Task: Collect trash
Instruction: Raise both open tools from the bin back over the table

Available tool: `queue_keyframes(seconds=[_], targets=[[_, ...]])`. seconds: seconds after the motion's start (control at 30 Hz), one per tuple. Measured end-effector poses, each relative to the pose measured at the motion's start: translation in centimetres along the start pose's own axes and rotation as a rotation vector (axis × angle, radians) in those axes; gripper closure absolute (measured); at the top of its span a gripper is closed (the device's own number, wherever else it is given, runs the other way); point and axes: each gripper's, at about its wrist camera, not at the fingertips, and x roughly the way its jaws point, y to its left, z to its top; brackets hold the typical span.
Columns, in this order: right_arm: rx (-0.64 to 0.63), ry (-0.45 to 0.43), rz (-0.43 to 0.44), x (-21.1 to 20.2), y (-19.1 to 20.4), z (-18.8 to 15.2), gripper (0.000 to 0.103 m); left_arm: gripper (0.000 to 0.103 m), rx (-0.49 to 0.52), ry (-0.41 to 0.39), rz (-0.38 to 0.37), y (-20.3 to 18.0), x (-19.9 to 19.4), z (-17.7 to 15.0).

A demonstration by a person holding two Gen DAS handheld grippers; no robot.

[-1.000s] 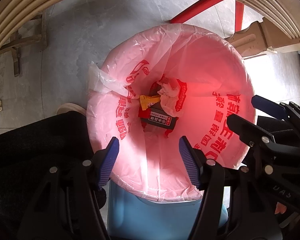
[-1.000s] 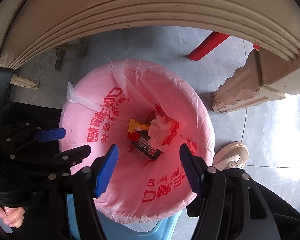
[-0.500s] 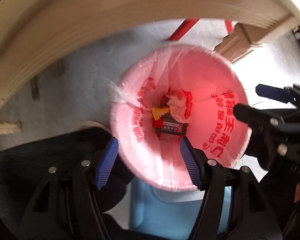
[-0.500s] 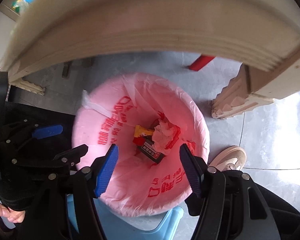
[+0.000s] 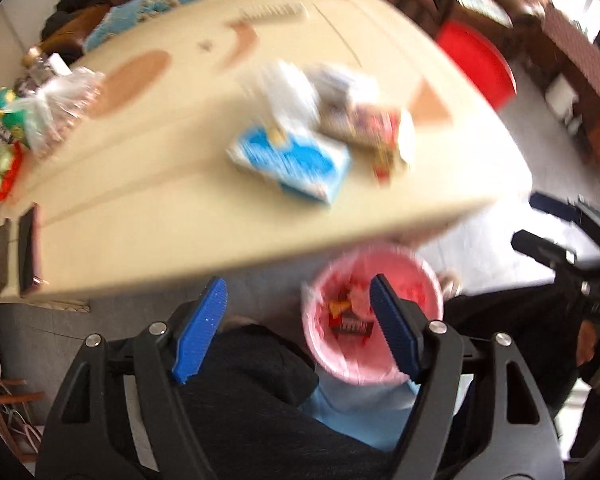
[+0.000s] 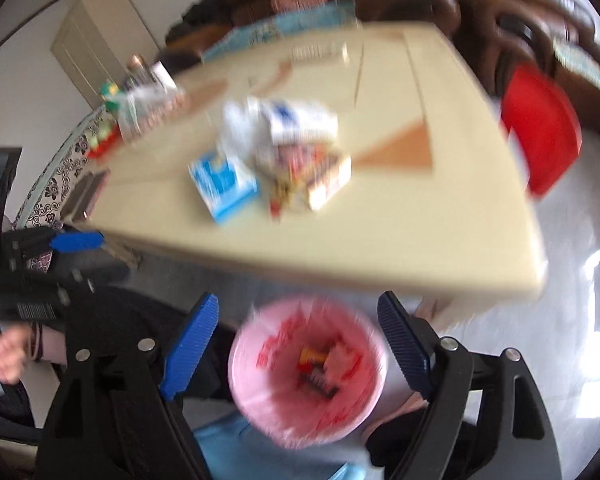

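Both frames were smeared by motion blur, so small details could not be made out. The left gripper had its two blue-padded fingers spread wide with nothing between them, and the right gripper stood likewise agape and empty.

One blue plastic bin lined with a pink printed bag sat on the floor just beyond and below both grippers' fingertips. At least three scraps lay at its bottom: a yellow one, a dark wrapper and a crumpled pale wad.

Farther ahead of and above the grippers stood one cream-coloured table. On its top lay one pile of trash: one blue-and-white carton nearest the grippers, one white crumpled bag behind it, and about two reddish printed packets beside these; blur kept an exact count out of reach.

One clear plastic bag of goods stood at the table's left edge, far left of the left gripper. One red plastic stool stood beyond the table to the right.
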Motion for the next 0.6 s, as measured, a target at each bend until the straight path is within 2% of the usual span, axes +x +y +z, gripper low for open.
queue_keyframes(seconds=[0.13,0.23,0.27,0.4,0.5,0.6], targets=[[-0.029,-0.076,0.012,-3.4,0.5,4.3,0.023,0.03,-0.026,-0.019,-0.061,1.7,-3.9,4.7],[-0.033,-0.1,0.037,-4.8,0.9,6.5,0.021,0.03,-0.031,-0.029,-0.029,2.0,-5.0,7.1],[-0.025,-0.1,0.058,-5.1,0.9,7.3,0.018,0.03,-0.04,-0.021,-0.033,2.4,-5.0,8.2],[0.036,-0.086,0.164,-5.1,0.4,10.3,0.017,0.03,-0.064,0.026,-0.055,2.7,-4.0,11.1],[0.047,-0.066,0.183,-4.0,0.2,12.0,0.017,0.03,-0.076,0.058,-0.049,2.6,-2.3,13.1],[0.057,-0.04,0.189,-2.1,0.1,12.6,0.017,0.03,-0.099,0.111,-0.075,2.6,0.3,15.1]])
